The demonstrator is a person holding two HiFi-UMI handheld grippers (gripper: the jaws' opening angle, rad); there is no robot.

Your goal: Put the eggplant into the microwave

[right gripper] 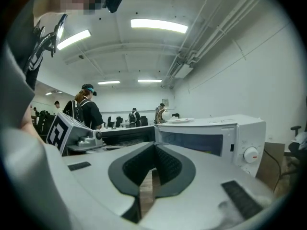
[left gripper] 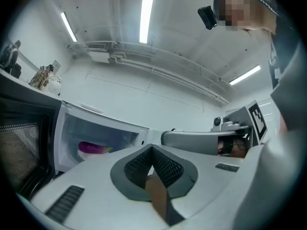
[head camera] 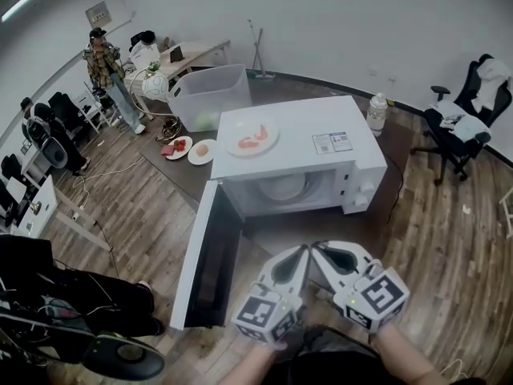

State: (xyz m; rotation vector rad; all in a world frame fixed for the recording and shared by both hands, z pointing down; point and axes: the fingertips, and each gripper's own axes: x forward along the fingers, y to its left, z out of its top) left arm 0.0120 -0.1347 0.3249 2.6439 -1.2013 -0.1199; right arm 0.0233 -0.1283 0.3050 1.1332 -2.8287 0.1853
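Observation:
The white microwave [head camera: 296, 147] stands on a dark table with its door [head camera: 210, 255] swung wide open to the left. In the left gripper view the purple eggplant [left gripper: 93, 148] lies inside the microwave's cavity [left gripper: 100, 138] on a white plate. Both grippers hover side by side in front of the opening, fingertips almost touching each other. My left gripper [head camera: 305, 249] [left gripper: 152, 147] is shut with nothing between its pads. My right gripper [head camera: 315, 247] [right gripper: 154, 145] is also shut and empty; its view shows the microwave's front and dial [right gripper: 250, 154].
On the microwave's top sits a plate with red food [head camera: 252, 137]. Behind it are a clear plastic bin [head camera: 210, 95], two small plates [head camera: 202, 151] and a water bottle [head camera: 377, 113]. An office chair [head camera: 461, 127] stands at the right, and a person [head camera: 108, 66] at the far left.

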